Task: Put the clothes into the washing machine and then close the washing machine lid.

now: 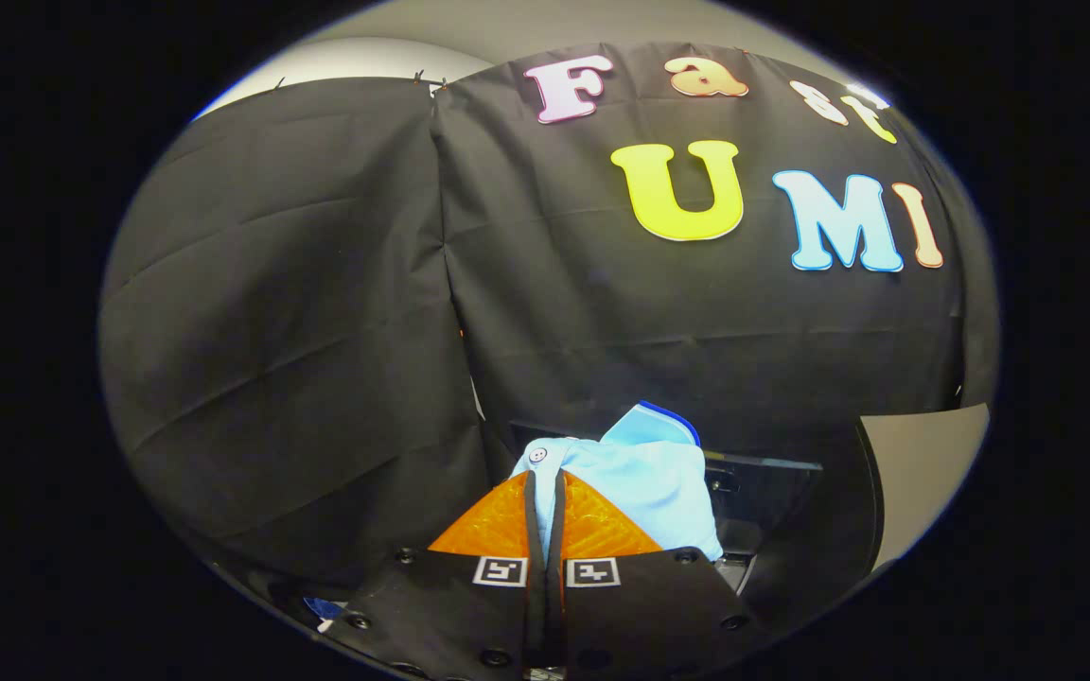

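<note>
Gripper [545, 482] — jaws pressed together, clamped on a light blue garment [644, 482] with a white button, held raised just ahead of the fingertips — dark machine [763, 473] beyond, against the black cloth wall [318, 331].

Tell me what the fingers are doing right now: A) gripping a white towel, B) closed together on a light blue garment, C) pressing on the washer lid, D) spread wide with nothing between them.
B: the fingers sit nearly closed, with the light blue garment pinched between them and bunched up just beyond their tips.
</note>
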Available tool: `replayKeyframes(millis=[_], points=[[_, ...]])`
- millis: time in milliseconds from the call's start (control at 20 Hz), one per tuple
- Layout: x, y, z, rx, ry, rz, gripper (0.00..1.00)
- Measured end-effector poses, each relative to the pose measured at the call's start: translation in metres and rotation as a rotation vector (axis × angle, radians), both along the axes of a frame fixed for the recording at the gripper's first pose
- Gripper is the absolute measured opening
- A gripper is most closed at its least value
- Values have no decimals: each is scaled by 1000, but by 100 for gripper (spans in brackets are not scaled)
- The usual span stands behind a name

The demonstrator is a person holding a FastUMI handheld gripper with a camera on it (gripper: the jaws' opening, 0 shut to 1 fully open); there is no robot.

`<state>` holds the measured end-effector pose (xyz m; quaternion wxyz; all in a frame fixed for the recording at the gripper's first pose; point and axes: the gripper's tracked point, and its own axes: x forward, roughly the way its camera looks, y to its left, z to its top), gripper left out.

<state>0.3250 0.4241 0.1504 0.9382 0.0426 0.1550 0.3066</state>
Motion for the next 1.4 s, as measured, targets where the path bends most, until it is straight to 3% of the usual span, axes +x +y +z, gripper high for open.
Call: replayKeyframes(millis=[1400], points=[[31, 13, -205, -203, 230, 7, 1]])
